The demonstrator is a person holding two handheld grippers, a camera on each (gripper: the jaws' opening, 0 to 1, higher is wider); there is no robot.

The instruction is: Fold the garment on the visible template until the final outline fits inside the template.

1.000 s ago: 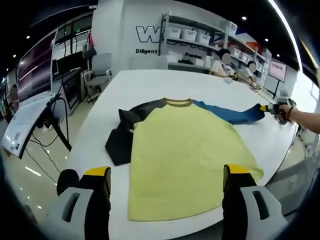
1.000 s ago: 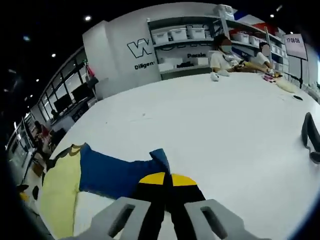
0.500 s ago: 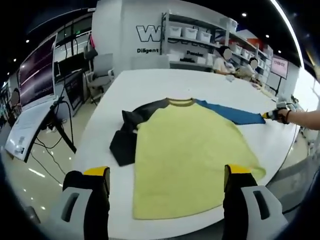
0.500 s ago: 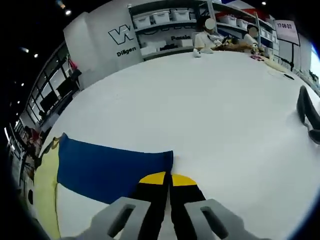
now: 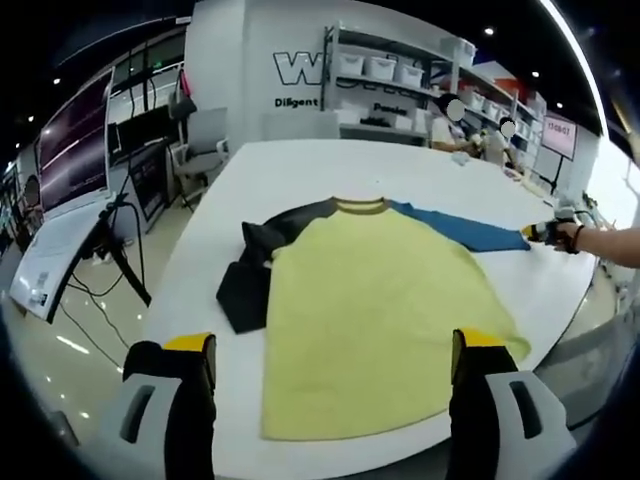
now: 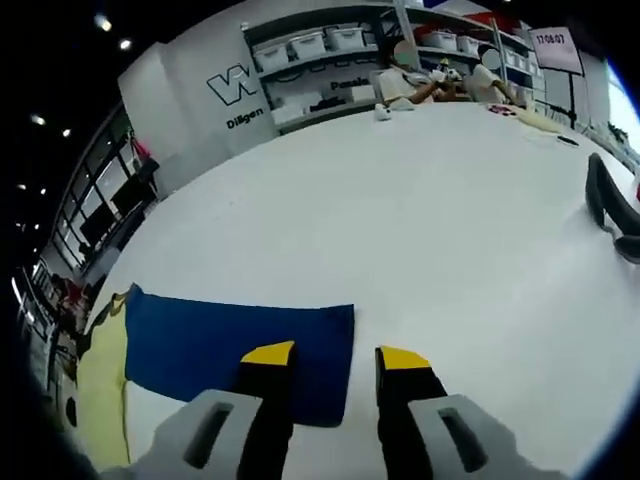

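in the left gripper view the left gripper [image 5: 333, 350] hangs over the near edge of the white table [image 5: 300, 165], its yellow-tipped black jaws spread wide with nothing between them. just beyond them the yellow short-sleeved t-shirt with one black sleeve and one blue sleeve [image 5: 375, 300] lies flat on the table, its hem at the near edge and its collar pointing toward the far side. the black sleeve [image 5: 250, 275] is crumpled toward the table's left edge. the blue sleeve [image 5: 465, 228] is stretched out flat toward the right edge, where the right gripper [image 5: 545, 232] sits at its cuff in a person's hand [image 5: 575, 236].

in the right gripper view the right gripper [image 6: 333, 360] has its jaws parted a little over the cuff of the blue sleeve [image 6: 240, 350], gripping nothing. farther off stand grey shelves with white bins [image 5: 400, 85].
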